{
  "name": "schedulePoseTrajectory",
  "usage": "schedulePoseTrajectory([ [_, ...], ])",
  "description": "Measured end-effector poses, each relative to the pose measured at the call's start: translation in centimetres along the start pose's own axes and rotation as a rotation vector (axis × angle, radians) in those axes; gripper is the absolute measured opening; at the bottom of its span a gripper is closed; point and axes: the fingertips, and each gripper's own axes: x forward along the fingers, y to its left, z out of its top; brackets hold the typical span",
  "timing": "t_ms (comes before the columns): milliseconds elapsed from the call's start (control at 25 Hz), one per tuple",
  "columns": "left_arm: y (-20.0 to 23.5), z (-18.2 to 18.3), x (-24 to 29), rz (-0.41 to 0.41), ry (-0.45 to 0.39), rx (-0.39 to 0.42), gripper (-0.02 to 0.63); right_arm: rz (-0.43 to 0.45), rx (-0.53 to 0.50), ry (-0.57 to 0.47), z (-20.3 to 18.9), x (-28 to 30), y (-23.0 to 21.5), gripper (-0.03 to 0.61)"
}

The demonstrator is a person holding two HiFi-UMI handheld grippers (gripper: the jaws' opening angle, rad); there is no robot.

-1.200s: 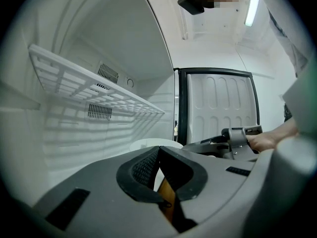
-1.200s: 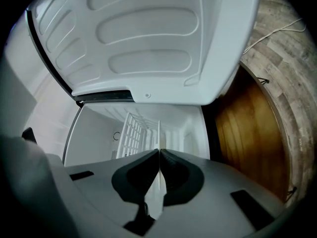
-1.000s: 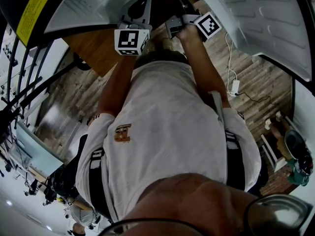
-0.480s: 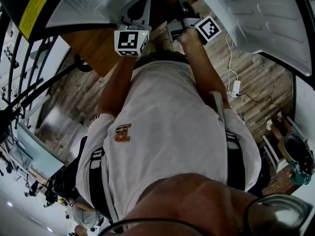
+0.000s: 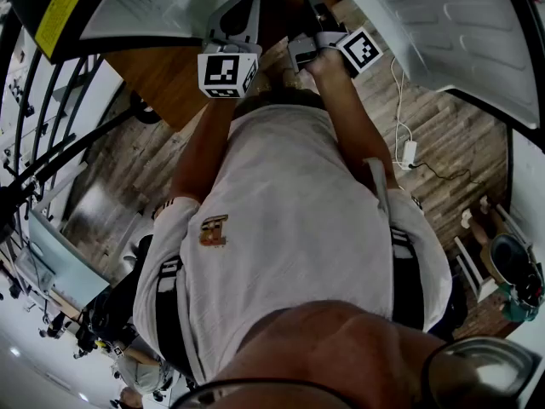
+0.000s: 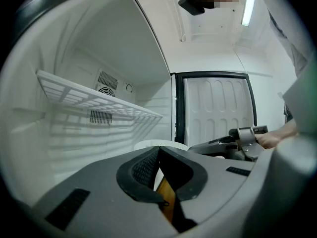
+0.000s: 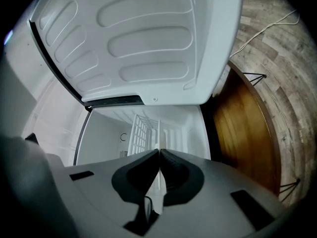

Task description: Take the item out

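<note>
Where the left gripper (image 6: pixel 158 151) hangs at the mouth of the fridge (image 6: pixel 54 148), its two jaws are pressed together on nothing, and the white dish (image 6: pixel 146 144) shows just beyond their tips, below the wire shelf (image 6: pixel 99 100). There is one dish, one shelf, one open door (image 6: pixel 218 108) and two grippers. The dish is round, so it has no long axis to speak of; it lies flat, broad face up, and is seen nearly edge-on. To the right, the right gripper (image 7: pixel 158 155) reaches in from the door side, rolled onto its side, with its jaws closed tight. A thin white line runs between the pads, so they seem to pinch the dish's rim, though that view is too cramped to be sure.
</note>
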Motion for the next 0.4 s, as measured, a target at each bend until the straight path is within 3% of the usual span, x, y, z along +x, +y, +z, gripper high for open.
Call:
schedulePoseTrajectory([
  [400,-0.22,0.09,-0.23,0.009,-0.002,-0.003,0.018,-0.002,0.000,0.005,0.03,-0.13,0.17,0.037],
])
